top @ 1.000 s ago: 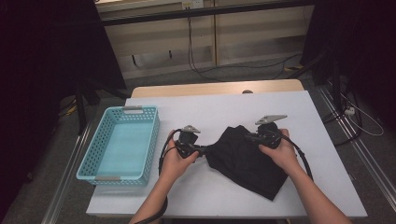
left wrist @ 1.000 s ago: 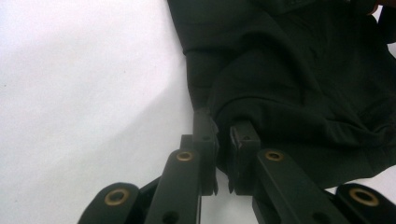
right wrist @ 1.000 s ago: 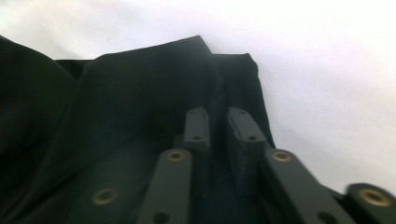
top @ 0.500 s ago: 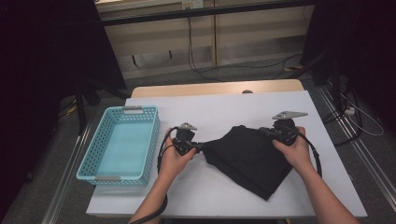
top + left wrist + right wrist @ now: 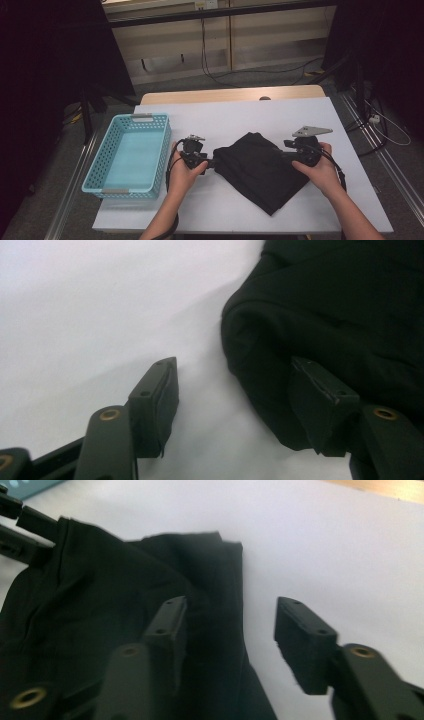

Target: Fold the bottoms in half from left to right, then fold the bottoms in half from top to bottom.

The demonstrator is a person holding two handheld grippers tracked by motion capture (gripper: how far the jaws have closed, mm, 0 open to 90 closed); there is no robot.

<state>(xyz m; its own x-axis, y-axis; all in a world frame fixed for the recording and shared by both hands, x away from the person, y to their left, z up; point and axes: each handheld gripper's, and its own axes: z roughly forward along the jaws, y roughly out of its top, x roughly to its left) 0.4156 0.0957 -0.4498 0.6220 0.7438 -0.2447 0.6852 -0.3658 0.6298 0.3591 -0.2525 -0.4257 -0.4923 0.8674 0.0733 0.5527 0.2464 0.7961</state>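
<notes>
A black cloth lies spread on the white table between my two grippers. My left gripper rests at the cloth's left corner. Its jaws have just been opening and stand apart. In the left gripper view one of them lies over the folded hem of the cloth and the other over bare table. My right gripper is at the cloth's right corner, and its jaws have just been opening as well. In the right gripper view the cloth's edge lies loose between them.
A light blue plastic basket stands at the table's left side, close to my left hand. Bare white tabletop runs behind the cloth and to its right. A wooden strip edges the far side. Cables lie on the floor beyond.
The right gripper moved right and drew the cloth out wider and flatter. Both grippers, shut on the cloth's corners before, now have their jaws apart and the cloth lies free.
</notes>
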